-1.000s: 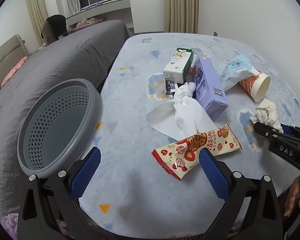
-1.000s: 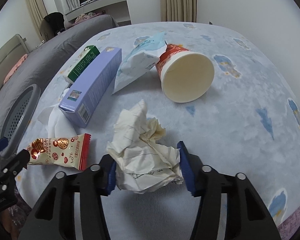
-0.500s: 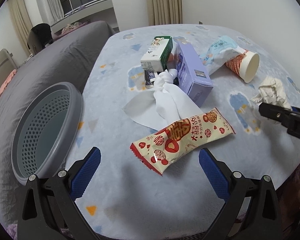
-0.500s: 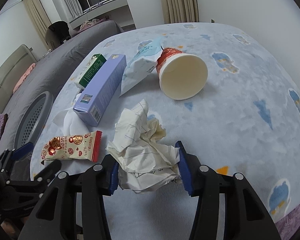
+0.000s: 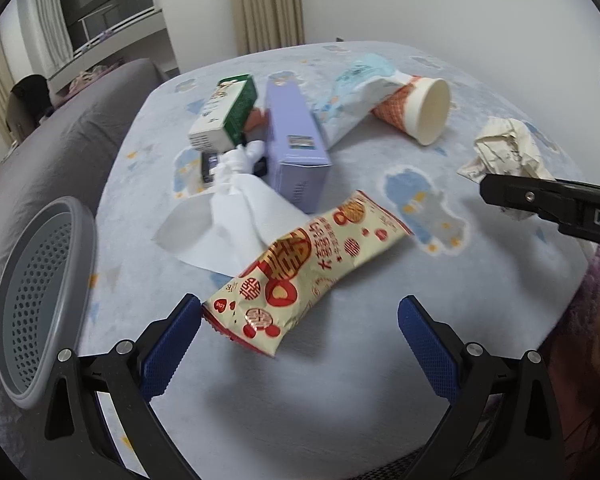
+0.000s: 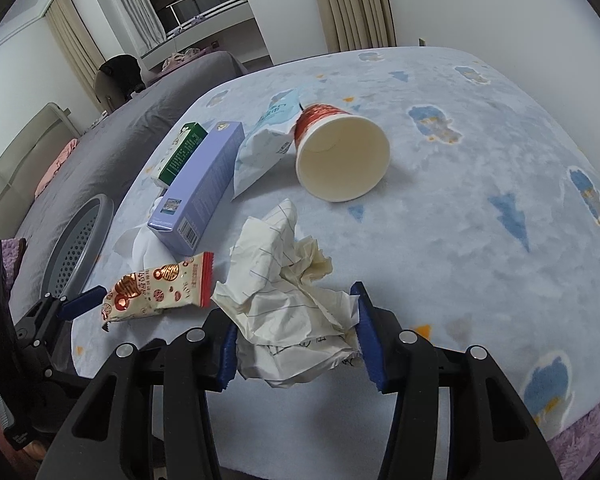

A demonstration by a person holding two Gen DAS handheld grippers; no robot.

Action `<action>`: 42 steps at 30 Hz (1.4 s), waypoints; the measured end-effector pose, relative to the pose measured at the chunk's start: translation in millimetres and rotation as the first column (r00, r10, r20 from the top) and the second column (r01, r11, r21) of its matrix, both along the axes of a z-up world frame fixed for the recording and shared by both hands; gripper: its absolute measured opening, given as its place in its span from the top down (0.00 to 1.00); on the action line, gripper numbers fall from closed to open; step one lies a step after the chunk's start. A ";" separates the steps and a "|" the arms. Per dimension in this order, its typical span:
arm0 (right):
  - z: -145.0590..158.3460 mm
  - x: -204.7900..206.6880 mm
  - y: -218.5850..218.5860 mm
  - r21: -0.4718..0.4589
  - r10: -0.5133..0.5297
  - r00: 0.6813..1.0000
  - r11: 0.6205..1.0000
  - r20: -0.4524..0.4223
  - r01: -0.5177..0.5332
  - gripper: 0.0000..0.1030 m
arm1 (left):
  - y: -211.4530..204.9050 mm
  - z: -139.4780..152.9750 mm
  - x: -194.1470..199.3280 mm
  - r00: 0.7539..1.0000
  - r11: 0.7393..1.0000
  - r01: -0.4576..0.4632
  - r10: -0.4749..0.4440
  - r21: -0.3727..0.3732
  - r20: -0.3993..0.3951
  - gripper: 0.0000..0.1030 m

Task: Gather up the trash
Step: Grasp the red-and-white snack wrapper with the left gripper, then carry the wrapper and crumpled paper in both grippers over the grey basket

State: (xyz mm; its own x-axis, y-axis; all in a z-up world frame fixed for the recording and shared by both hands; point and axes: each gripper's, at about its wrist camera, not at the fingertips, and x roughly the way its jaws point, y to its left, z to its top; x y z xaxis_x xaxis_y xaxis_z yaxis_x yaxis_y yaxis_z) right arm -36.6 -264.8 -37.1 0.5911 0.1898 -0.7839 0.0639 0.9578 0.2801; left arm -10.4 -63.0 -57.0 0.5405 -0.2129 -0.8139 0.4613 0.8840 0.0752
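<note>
Crumpled paper wad between blue ribbed fingers.

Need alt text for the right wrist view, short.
The right gripper is shut on a crumpled paper ball above a blue patterned table. Beyond lie a tipped paper cup, a purple box and a snack wrapper.

basket left of wrapper; cup behind.
</note>
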 end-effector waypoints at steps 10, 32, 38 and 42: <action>4.1 -9.4 -19.8 0.008 -0.027 0.999 1.000 0.023 0.027 0.53 | -8.3 3.9 -11.4 0.999 0.996 -0.024 0.020 -0.083 -0.043 0.06; -4.7 -9.0 -32.1 0.044 -0.028 0.999 0.999 0.024 0.027 0.53 | -19.0 -12.5 18.1 0.989 0.990 -0.141 0.143 0.027 -0.047 0.38; -5.4 -10.1 -32.3 0.045 -0.024 0.999 0.999 0.026 0.023 0.53 | -27.5 -9.4 7.7 0.992 0.993 -0.113 0.114 0.017 -0.049 0.64; -5.4 -10.9 -31.5 0.041 -0.022 0.999 0.999 0.024 0.021 0.53 | -28.1 -7.1 3.3 0.993 0.994 -0.108 0.108 0.007 -0.046 0.68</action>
State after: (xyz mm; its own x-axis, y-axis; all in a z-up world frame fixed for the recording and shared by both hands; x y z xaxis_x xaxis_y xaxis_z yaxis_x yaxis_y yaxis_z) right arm -47.5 -296.3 -42.5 0.6140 0.2085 -0.7613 0.0767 0.9441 0.3205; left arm -7.1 -91.2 -64.1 0.5222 -0.1517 -0.8392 0.3665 0.9285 0.0602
